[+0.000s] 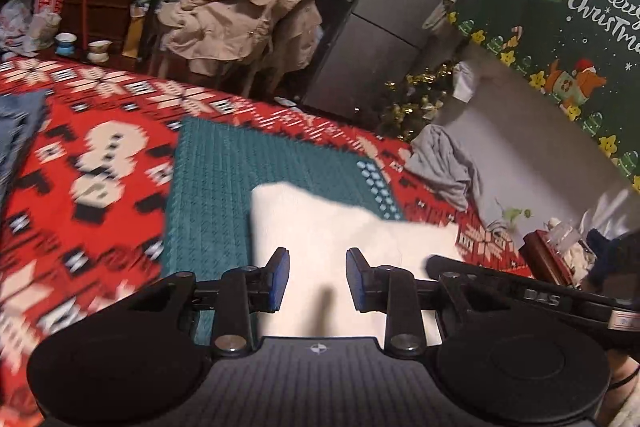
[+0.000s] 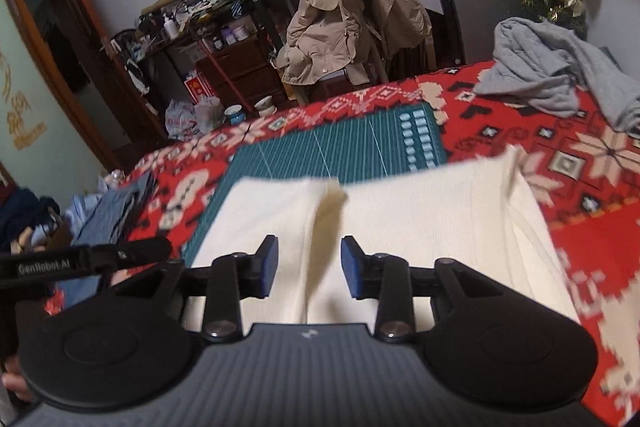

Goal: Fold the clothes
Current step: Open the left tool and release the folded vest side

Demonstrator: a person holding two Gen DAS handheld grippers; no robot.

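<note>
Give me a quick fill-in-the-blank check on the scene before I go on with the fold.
1. The white garment lies partly on a ____ cutting mat.
2. The crumpled garment at the far side of the red blanket is ____ in colour.
3. The left gripper and the right gripper both have their jaws ____.
4. The beige coat hangs over a ____.

Missing words: green; grey; open; chair

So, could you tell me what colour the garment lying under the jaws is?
The garment is cream-white, plain, no pattern; the right wrist view shows it best.
</note>
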